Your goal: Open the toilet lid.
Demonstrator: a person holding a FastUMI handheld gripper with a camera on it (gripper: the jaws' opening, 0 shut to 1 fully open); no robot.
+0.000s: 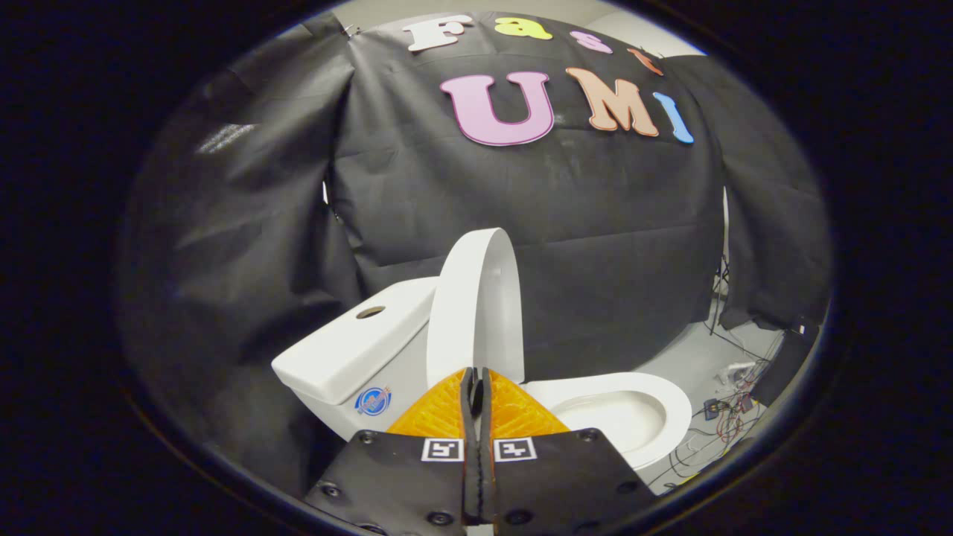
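The toilet lid [476, 305] stands nearly upright, tipped back toward the cistern [357, 346] but, as far as I can tell, not yet resting against it. The gripper [476, 380] sits just below the lid's lower edge, its jaws pressed together with nothing between them; whether the tips touch the lid I cannot tell. The bowl rim [655, 394] lies open beside them, with a tangle of cables [726, 417] on the floor beyond. The lift looks almost finished, so what matters is a soft finish: nudge the lid the last bit back with the closed tips pushing on its face, slowly, so it leans on the cistern without slamming or bouncing forward. Draw the gripper straight away once it settles, clear of the rim.
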